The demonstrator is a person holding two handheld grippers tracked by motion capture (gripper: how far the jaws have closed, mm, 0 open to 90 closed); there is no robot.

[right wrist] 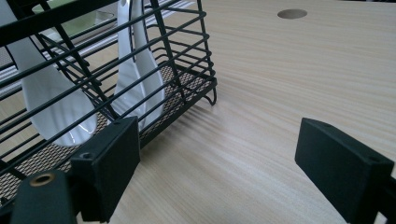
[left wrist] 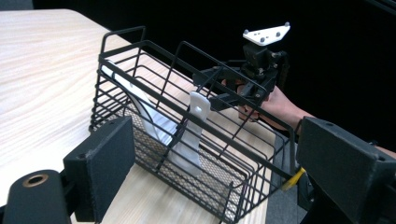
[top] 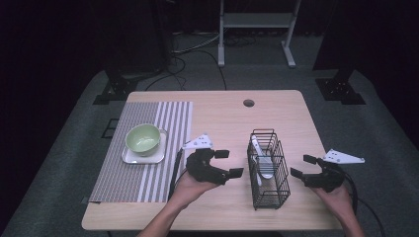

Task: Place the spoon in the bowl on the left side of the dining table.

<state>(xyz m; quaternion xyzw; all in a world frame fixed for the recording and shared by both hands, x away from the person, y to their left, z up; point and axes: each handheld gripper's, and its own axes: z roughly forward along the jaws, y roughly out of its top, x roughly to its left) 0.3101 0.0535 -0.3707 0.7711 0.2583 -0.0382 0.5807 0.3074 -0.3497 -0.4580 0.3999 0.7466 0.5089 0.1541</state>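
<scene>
A black wire basket is seen standing upright on the light wooden table, toward the near edge and right of the middle. Two white ceramic spoons are held inside it, leaned against the wires, bowls down on the mesh floor; in the right gripper view the spoons are seen through the basket's side wall.

The left hand-held gripper is held just beside the basket's left side, jaws spread, nothing between them. In the left gripper view the basket is framed between the two black pads, not touched as far as can be told.

The right hand-held gripper is held just beside the basket's right side, near the table's right edge, jaws spread and empty, pointed at the basket. It is also seen across the basket in the left gripper view, with its pale three-cornered plate on top. Whether its tips touch the wires cannot be told; a small gap seems present.

A striped grey placemat is laid along the left part of the table. On it a white square plate is set, with a pale green bowl on top, well apart from the basket. A round cable hole is cut near the far edge.
</scene>
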